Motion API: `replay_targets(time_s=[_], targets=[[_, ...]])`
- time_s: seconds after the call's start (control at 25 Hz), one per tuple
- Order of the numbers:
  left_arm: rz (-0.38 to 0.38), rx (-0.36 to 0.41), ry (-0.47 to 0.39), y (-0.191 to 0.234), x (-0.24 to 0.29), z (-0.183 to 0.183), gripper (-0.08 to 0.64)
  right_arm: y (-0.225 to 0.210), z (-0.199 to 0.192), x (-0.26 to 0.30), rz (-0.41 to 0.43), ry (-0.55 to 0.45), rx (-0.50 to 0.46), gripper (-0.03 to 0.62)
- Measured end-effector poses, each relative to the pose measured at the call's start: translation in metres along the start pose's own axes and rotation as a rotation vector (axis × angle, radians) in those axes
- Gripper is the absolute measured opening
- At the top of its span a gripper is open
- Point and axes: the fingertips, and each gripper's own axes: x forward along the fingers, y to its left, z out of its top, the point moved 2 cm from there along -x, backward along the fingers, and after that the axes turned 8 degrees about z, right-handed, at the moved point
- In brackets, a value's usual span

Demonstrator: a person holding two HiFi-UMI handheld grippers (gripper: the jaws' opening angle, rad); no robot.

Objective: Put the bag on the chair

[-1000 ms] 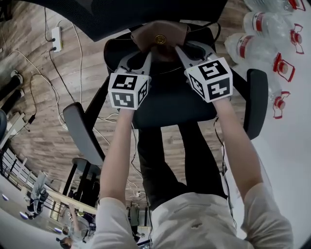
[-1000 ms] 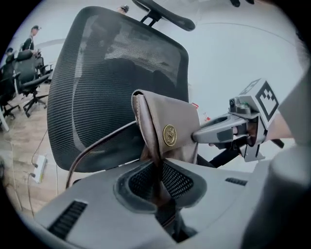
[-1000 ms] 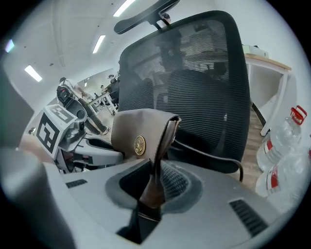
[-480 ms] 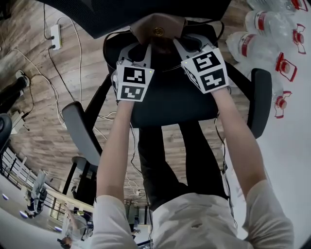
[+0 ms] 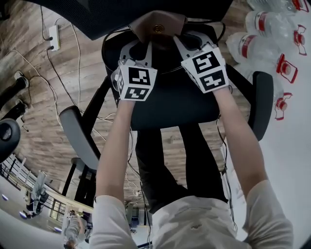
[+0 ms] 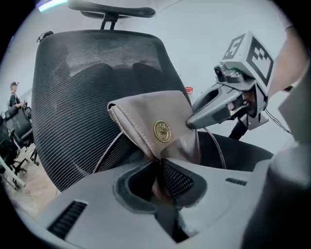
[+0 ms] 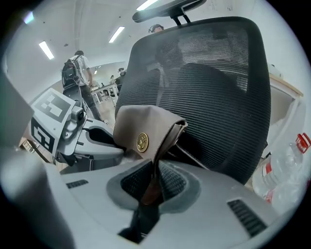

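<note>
Wood-plank floor (image 5: 41,92): crossed by cables, with a white power strip (image 5: 54,38) laid on it. Clear plastic bottles (image 5: 265,31) with red labels are seen at the right edge of the head view

Chair (image 5: 170,104): black office type, fitted with a mesh backrest (image 6: 73,97), a headrest (image 6: 112,7) and two padded armrests. Its seat is turned toward the person

Bag (image 5: 158,26): small, taupe, leather-like. Its flap is marked with a round gold emblem (image 6: 162,131). It is held up in front of the lower backrest, over the rear of the seat and between the two tools. Contact with the seat cannot be told

Left hand-held gripper (image 6: 159,165): jaws are drawn narrow, with the bag's lower edge pinched between the pads

Right hand-held gripper (image 7: 155,170): jaws have just been closing. A folded edge of the bag is clamped between the pads, on the opposite side from the left tool

Both tools are set side by side and angled down toward the backrest. Their marker cubes are turned up to the head view, and bare forearms are seen behind them
</note>
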Motion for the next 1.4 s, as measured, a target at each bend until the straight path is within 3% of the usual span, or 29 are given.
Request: replay_targets(time_s=[0.28,0.96,1.4], targets=[[0.006,0.03,0.007,0.001,0.01,-0.004,0.037,-0.003,-0.004,0.007,-0.004,0.012,-0.011,0.049],[0.0,0.021,0.071,0.001,0.02,-0.015,0.048,-0.007,-0.005,0.016,0.008,0.051,0.006,0.078],[0.001,0.016,0.088,0.001,0.02,-0.02,0.102,-0.009,-0.009,0.014,0.01,0.057,0.033,0.118]])
